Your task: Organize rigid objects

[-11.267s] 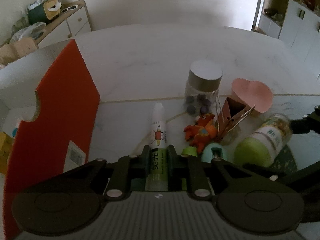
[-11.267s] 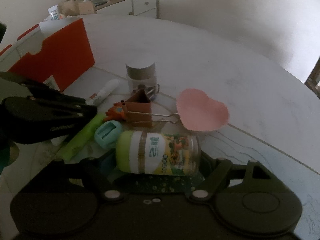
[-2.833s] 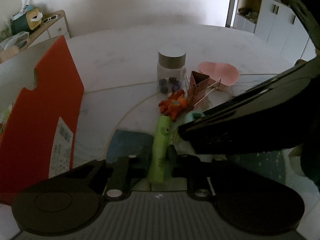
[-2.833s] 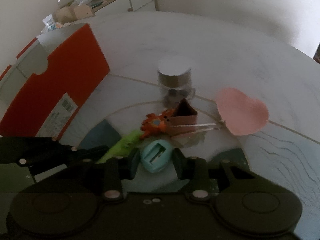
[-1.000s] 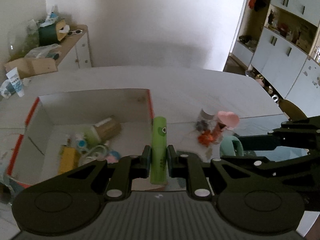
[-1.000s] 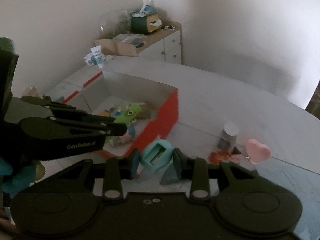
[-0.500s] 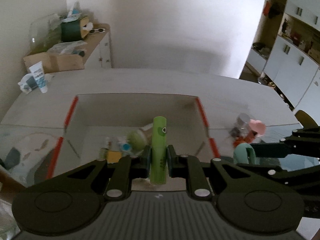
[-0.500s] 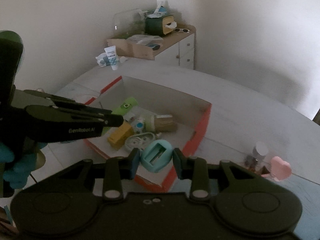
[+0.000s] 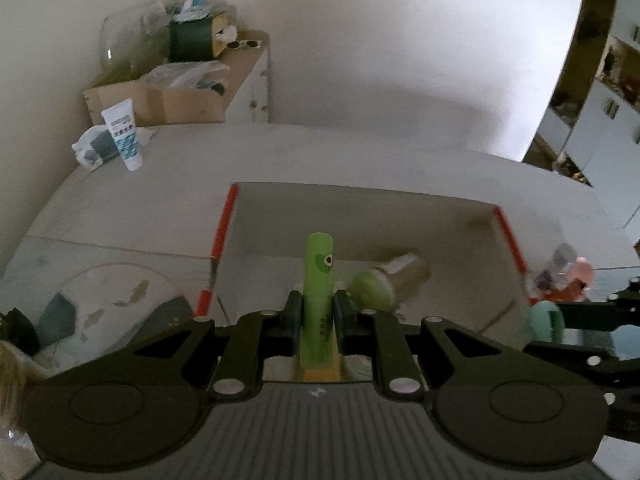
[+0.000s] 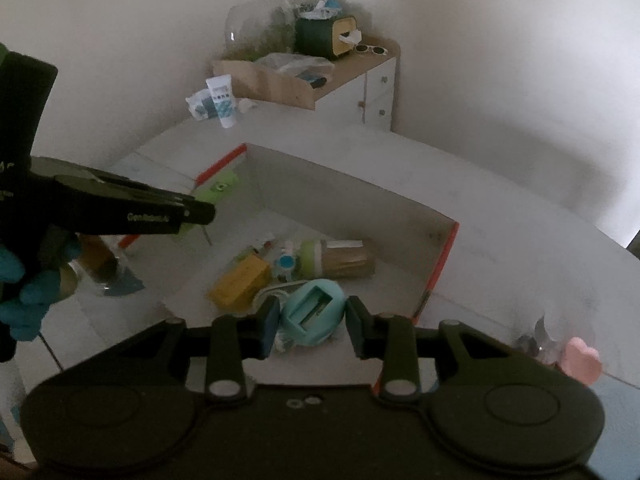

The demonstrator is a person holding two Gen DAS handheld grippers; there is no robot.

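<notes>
Both views are dim and low in contrast. Light falls brightest on the wall (image 9: 400, 60) far beyond each claw, with a soft shadow band low on it. Fisheye curvature bends the worktop (image 10: 520, 216) edges; corners vignette black. Objects right of the left claw (image 9: 316, 312) smear with motion blur.

Lime-green tube (image 9: 318, 300) with dark eye print, teal sharpener (image 10: 313, 313), red-edged white box (image 10: 440, 268), pink heart (image 10: 581, 360).

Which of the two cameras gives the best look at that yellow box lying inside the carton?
The right wrist view: the yellow box lies in plain sight on the carton floor. In the left wrist view only a yellow sliver peeks out beneath the green tube, behind the left gripper.
</notes>
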